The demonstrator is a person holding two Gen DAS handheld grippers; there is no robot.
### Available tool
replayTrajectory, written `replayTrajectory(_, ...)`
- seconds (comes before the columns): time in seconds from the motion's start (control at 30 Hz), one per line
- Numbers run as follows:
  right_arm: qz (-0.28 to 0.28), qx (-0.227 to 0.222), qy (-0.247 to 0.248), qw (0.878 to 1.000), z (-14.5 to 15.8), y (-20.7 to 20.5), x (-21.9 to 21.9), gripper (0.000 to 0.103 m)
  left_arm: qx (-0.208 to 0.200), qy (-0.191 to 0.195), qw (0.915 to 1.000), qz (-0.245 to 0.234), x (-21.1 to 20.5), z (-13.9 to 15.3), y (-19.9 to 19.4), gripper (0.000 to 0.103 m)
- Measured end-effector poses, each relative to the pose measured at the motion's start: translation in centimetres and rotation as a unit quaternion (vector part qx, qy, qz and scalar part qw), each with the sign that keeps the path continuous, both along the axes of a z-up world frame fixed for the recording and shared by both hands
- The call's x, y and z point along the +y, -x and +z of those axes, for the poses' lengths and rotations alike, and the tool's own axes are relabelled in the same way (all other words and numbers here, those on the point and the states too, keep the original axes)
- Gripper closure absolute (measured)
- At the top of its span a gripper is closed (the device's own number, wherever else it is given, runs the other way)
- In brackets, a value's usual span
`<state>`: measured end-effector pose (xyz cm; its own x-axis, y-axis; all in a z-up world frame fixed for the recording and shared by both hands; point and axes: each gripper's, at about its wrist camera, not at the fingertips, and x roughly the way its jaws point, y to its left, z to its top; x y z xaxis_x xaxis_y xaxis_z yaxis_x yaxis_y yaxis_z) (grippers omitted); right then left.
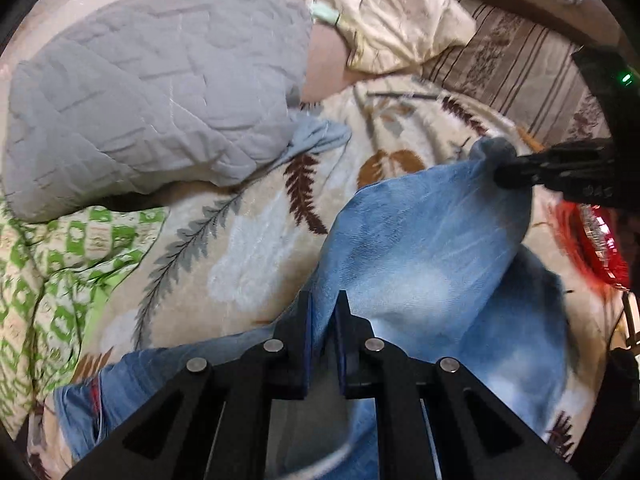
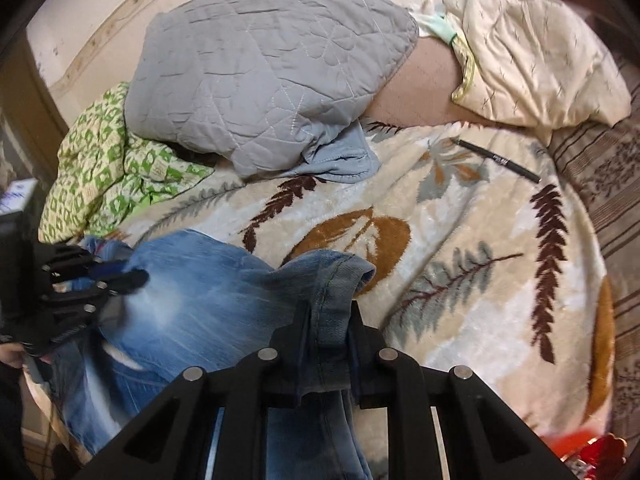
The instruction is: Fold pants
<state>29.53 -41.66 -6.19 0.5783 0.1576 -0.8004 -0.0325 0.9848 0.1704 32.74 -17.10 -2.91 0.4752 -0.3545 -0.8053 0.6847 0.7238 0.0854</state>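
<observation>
Faded blue jeans (image 1: 432,264) lie partly lifted over a cream blanket with a leaf print (image 1: 248,232). My left gripper (image 1: 323,304) is shut on a fold of the jeans. My right gripper (image 2: 329,314) is shut on a hemmed edge of the jeans (image 2: 224,292), with denim bunched between its fingers. The cloth hangs stretched between the two grippers. The right gripper also shows in the left wrist view (image 1: 508,174) at the right, pinching the far corner. The left gripper shows in the right wrist view (image 2: 132,278) at the left.
A grey quilted blanket (image 2: 260,64) and a green patterned cloth (image 2: 108,168) are piled at the back left. A cream pillow (image 2: 536,64) lies at the back right. A black pen (image 2: 498,160) lies on the leaf blanket (image 2: 460,240). A red object (image 1: 592,240) sits at the right edge.
</observation>
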Motion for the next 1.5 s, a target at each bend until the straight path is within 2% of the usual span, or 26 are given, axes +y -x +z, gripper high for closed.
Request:
replayTrajectory(0.2,0.03,-0.01,0.033,0.999,-0.7,6.7,1.4,0.086,-0.003,0.024,0.9997,-0.008,1.2,0.0,7.9,0.093)
replayTrajectory(0.3,0.04,0.0,0.032,0.999,-2.0,10.2,1.9,0.086,0.013,0.022,0.9996,-0.012,1.9,-1.7,12.1,0.093)
replayTrajectory(0.37,0.047,0.016,0.03,0.998,-3.3,11.8,2.2,0.086,0.039,0.018,0.9991,-0.004,2.6,-3.6,14.0,0.092)
replayTrajectory(0.47,0.044,0.049,0.04,0.997,-5.9,13.5,2.3,0.086,0.077,0.014,0.9967,0.021,3.3,-6.6,15.4,0.09)
replayTrajectory(0.5,0.042,0.057,0.028,0.997,-6.5,14.0,2.3,0.086,0.081,0.01,0.9963,0.026,3.4,-7.5,15.8,0.089)
replayTrajectory(0.57,0.032,0.066,0.011,0.997,-7.5,14.8,1.9,0.084,0.066,0.001,0.9974,0.03,3.2,-8.6,16.7,0.088)
replayTrajectory(0.67,0.026,0.065,0.015,0.997,-7.4,15.4,1.8,0.077,0.04,-0.018,0.9984,0.036,2.6,-8.7,17.5,0.088)
replayTrajectory(0.73,0.018,0.067,0.012,0.998,-6.7,15.8,1.6,0.073,0.038,-0.023,0.9982,0.04,2.5,-8.3,17.5,0.075)
replayTrajectory(0.77,0.016,0.063,0.014,0.998,-6.3,16.2,1.7,0.067,0.042,-0.019,0.9981,0.04,2.5,-7.8,17.6,0.067)
replayTrajectory(0.8,0.015,0.05,0.016,0.999,-5.3,16.9,1.6,0.061,0.046,-0.012,0.9981,0.04,2.7,-7.3,17.7,0.047)
replayTrajectory(0.83,0.015,0.041,0.015,0.999,-4.6,17.3,1.7,0.04,0.048,0.001,0.9981,0.038,3.1,-6.3,18.2,0.023)
replayTrajectory(0.87,0.014,0.022,0.011,1.0,-3.5,18.2,1.6,0.025,0.041,0.022,0.9982,0.038,3.8,-5.1,18.8,0.014)
replayTrajectory(0.9,0.013,0.001,0.007,1.0,-2.5,19.0,1.5,0.024,0.021,0.039,0.9982,0.039,4.6,-3.8,19.5,0.009)
replayTrajectory(0.97,0.024,-0.021,0.001,0.999,-1.0,19.8,1.8,0.024,0.002,0.043,0.9982,0.041,5.4,-2.3,19.8,0.009)
replayTrajectory(1.03,0.031,-0.029,0.002,0.999,-0.4,20.0,2.2,0.024,0.001,0.036,0.998,0.053,6.3,-1.7,19.2,0.009)
replayTrajectory(1.1,0.022,-0.015,0.009,1.0,-0.7,20.0,2.3,0.024,0.002,0.039,0.996,0.081,7.5,-1.1,18.1,0.009)
replayTrajectory(1.17,0.011,0.001,-0.011,1.0,-1.4,20.2,1.8,0.024,0.011,0.053,0.9944,0.091,8.2,-0.8,17.1,0.009)
replayTrajectory(1.23,-0.001,0.018,-0.043,0.999,-2.3,20.7,0.9,0.024,0.013,0.054,0.9953,0.079,7.9,-0.7,16.2,0.009)
replayTrajectory(1.33,-0.029,0.04,-0.063,0.997,-3.8,21.0,-0.3,0.024,0.019,0.031,0.9978,0.056,6.3,-1.3,15.1,0.009)
replayTrajectory(1.43,-0.043,0.051,-0.098,0.993,-4.7,21.1,-1.2,0.024,0.023,0.006,0.9996,0.015,4.0,-2.1,14.6,0.009)
replayTrajectory(1.5,-0.042,0.054,-0.098,0.993,-4.9,21.1,-1.0,0.024,0.024,-0.007,0.9995,-0.017,2.3,-2.5,14.5,0.009)
